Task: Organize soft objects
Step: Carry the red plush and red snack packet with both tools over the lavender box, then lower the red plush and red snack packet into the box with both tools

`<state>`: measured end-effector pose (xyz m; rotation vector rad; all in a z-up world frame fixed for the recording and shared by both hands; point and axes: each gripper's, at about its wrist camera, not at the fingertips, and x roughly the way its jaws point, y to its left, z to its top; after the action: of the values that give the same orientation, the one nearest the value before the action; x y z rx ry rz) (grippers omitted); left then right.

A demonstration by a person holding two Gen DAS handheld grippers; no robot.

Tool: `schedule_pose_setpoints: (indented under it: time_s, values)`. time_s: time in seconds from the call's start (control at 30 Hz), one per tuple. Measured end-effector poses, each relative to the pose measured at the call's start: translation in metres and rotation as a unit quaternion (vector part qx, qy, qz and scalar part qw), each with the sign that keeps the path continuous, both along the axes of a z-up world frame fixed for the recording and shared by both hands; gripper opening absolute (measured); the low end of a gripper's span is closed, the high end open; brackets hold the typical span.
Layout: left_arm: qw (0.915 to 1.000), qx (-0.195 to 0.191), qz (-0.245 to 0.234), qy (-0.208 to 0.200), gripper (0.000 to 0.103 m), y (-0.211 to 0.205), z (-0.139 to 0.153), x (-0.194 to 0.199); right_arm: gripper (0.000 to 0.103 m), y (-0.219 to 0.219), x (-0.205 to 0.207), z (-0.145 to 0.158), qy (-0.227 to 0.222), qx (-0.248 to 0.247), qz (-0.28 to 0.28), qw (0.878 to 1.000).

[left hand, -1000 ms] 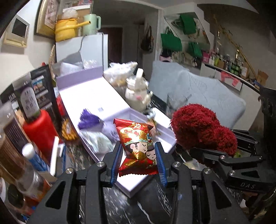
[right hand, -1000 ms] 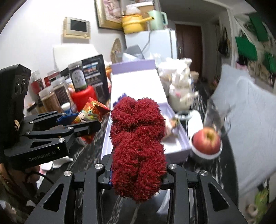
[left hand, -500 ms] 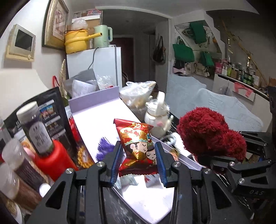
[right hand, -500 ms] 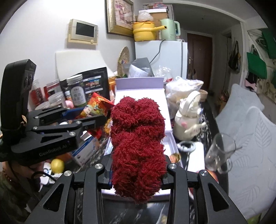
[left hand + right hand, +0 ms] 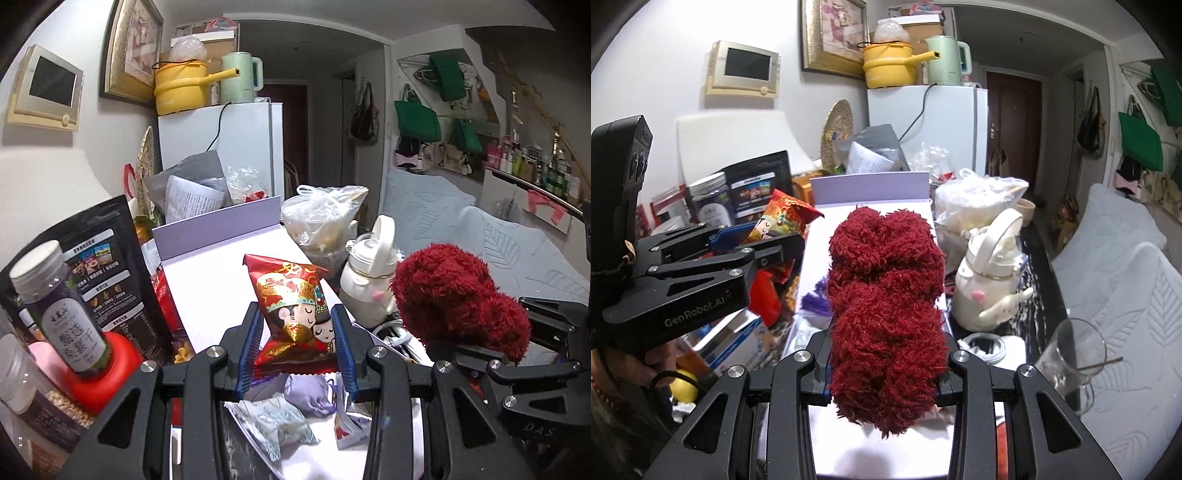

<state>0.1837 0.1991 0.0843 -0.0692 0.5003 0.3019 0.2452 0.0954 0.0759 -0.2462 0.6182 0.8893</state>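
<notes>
Both grippers have carried their loads farther along over the open lavender box (image 5: 221,258). Left gripper (image 5: 295,347) clamps a shiny red cartoon-printed snack packet (image 5: 291,306); right gripper (image 5: 886,369) squeezes fuzzy crimson yarn (image 5: 886,295).

The fluffy dark-red plush bundle (image 5: 886,325) hides the right tongs' pads and much of the open lilac box (image 5: 871,184) behind it. The small print on the black standing pouch (image 5: 107,273) is too fine to read.
</notes>
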Motion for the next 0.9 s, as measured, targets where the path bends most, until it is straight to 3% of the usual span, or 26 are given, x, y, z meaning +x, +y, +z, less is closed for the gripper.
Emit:
schedule_pose_setpoints:
  time_s: [0.3, 0.57, 0.9]
  values:
    - [0.9993, -0.011, 0.011, 0.034, 0.037, 0.009, -0.037, 0.033, 0.035, 0.005, 0.032, -0.026, 0.013, -0.006, -0.022, 1.000]
    - [0.9973, 0.003, 0.008, 0.072, 0.037, 0.013, -0.064, 0.047, 0.035, 0.014, 0.052, -0.053, 0.033, -0.044, -0.031, 0.998]
    - [0.9913, -0.026, -0.002, 0.129, 0.037, 0.020, -0.101, 0.067, 0.035, 0.023, 0.059, -0.076, 0.053, -0.070, -0.026, 0.996]
